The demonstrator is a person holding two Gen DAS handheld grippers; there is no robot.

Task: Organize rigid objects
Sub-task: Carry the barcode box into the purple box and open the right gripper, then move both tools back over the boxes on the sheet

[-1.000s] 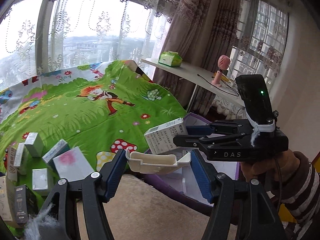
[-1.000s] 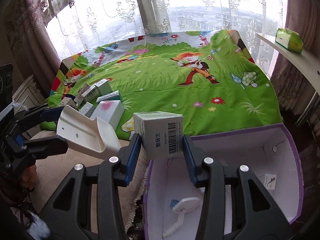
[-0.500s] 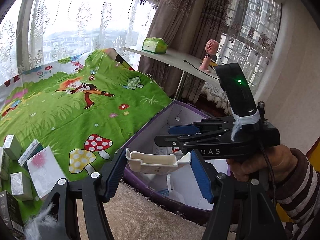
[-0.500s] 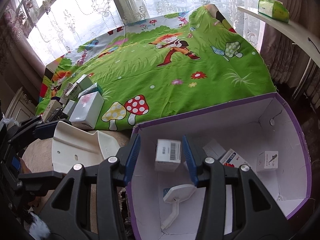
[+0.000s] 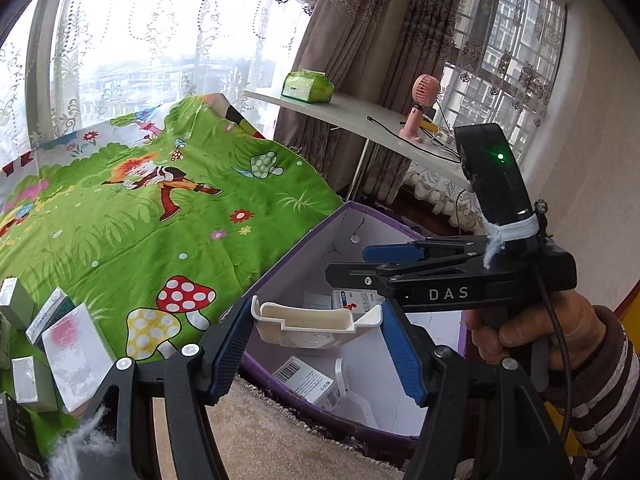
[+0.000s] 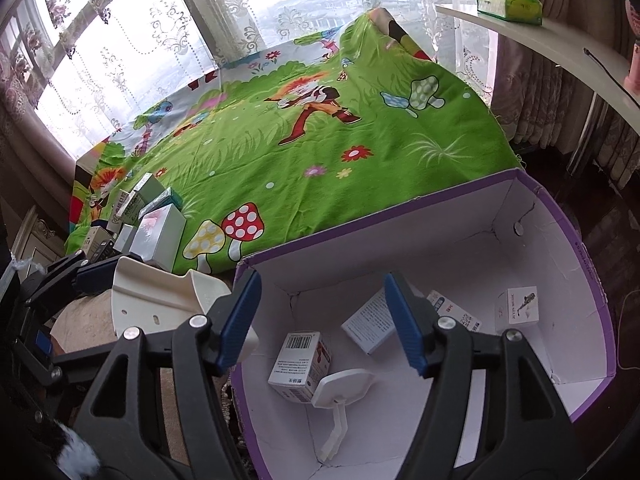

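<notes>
My left gripper is shut on a cream plastic holder, gripped end to end over the near rim of the purple box. The holder also shows at the left of the right wrist view. Over the box's white inside, my right gripper has its jaws opening and nothing between them. A white barcoded carton lies on the box floor below it, leaning against a white plastic hook. From the left wrist view, the right gripper is held by a hand in a striped sleeve.
Several small cartons lie deeper in the box. More boxes are clustered on the green cartoon bedsheet to the left. A white shelf beyond carries a green tissue pack and a pink fan. Beige carpet lies in front of the box.
The right gripper let go of the white carton, which dropped to the box floor, and its jaws spread. Both grippers moved over the purple box. The left one kept hold of the holder.
</notes>
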